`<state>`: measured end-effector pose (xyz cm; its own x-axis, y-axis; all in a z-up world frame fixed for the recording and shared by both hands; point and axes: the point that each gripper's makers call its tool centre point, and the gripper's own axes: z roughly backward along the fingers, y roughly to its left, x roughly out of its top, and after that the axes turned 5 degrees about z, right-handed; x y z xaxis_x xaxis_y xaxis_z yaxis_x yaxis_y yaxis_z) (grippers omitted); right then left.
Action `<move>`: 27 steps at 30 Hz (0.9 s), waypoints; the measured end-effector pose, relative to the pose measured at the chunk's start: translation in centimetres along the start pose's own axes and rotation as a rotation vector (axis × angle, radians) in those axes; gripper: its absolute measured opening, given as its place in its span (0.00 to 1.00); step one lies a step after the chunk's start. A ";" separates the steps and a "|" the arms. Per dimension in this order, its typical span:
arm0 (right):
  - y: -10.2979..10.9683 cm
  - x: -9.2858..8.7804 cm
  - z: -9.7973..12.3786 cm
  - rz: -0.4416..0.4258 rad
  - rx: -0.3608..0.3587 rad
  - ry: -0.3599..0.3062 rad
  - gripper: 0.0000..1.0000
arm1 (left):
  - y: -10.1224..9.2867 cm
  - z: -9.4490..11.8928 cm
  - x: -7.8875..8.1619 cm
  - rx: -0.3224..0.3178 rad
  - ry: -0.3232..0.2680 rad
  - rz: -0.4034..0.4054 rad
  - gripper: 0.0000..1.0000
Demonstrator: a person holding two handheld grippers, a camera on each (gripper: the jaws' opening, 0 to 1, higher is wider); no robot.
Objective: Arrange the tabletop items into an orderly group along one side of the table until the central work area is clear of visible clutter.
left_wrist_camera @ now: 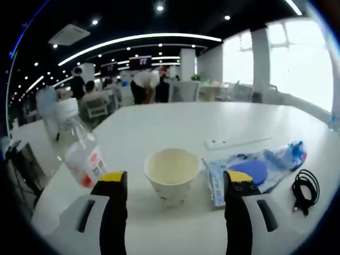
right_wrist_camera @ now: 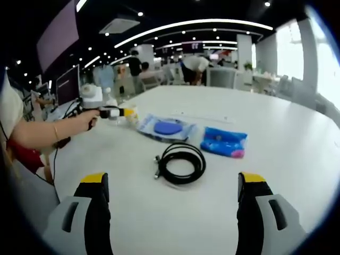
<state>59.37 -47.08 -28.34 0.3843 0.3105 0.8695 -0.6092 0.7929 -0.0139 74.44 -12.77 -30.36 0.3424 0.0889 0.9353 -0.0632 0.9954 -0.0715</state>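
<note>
A: So the big white tabletop carries everything. In the right gripper view the right claw is spread wide with nothing in it, and the coiled black cable sits just past it at about 12 o'clock.

B: Yep, and beyond the cable there's a clear bag with a blue disc at 11 o'clock, plus a blue packet at 1 o'clock. The other claw comes in from 9 o'clock, held by a hand.

A: In the left gripper view the left claw is wide open too, holding nothing. The cream paper cup stands upright right between its tips.

B: The plastic water bottle is at 9 o'clock from the cup, leaning in the view. The bag's at 3 o'clock, cable further out.
</note>
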 end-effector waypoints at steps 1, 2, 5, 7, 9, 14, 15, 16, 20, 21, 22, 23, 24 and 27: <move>0.0 0.0 0.0 0.000 0.002 -0.001 1.00 | 0.1 0.3 0.3 0.000 -0.007 0.007 0.75; 0.0 0.0 0.0 -0.001 0.003 -0.001 1.00 | 0.2 0.4 0.6 -0.001 -0.014 0.008 0.77; 0.1 0.0 0.1 -0.003 0.007 -0.002 1.00 | 0.6 1.1 1.5 0.004 -0.034 0.005 0.83; 0.1 0.1 0.2 -0.005 0.008 -0.004 1.00 | 0.8 1.4 1.8 0.009 -0.039 0.004 0.88; 0.0 0.2 0.3 -0.004 0.007 -0.007 1.00 | 1.1 1.8 2.3 0.018 -0.052 0.003 0.93; 0.1 0.3 0.3 -0.002 0.008 -0.009 1.00 | 2.6 2.3 3.0 0.055 -0.060 0.003 0.99; 0.1 0.2 0.3 0.001 0.007 -0.006 1.00 | 3.0 2.4 3.1 0.066 -0.061 0.007 0.99; 0.1 0.2 0.3 0.002 0.007 -0.005 1.00 | 3.4 2.5 3.3 0.071 -0.064 0.006 0.99; 0.1 0.3 0.5 -0.002 0.007 -0.012 1.00 | 4.7 2.6 3.7 0.095 -0.063 0.011 0.99; 0.1 0.3 0.5 -0.003 0.006 -0.012 1.00 | 5.2 2.7 3.8 0.104 -0.065 0.017 0.99; 0.1 0.3 0.5 -0.002 0.005 -0.013 1.00 | 5.5 2.8 4.0 0.110 -0.069 0.015 0.99; 0.1 0.3 0.5 -0.002 0.004 -0.012 1.00 | 6.0 2.8 4.3 0.120 -0.077 0.011 0.99; 0.1 0.3 0.5 -0.002 0.003 -0.011 1.00 | 6.3 2.9 4.5 0.129 -0.081 0.008 0.99; 0.1 0.2 0.5 -0.002 0.003 -0.007 1.00 | 7.7 2.7 5.3 0.147 -0.093 0.009 0.99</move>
<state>59.05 -47.16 -27.94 0.3804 0.3048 0.8732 -0.6103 0.7921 -0.0106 73.24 -4.74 -25.01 0.2536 0.0870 0.9634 -0.2047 0.9782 -0.0345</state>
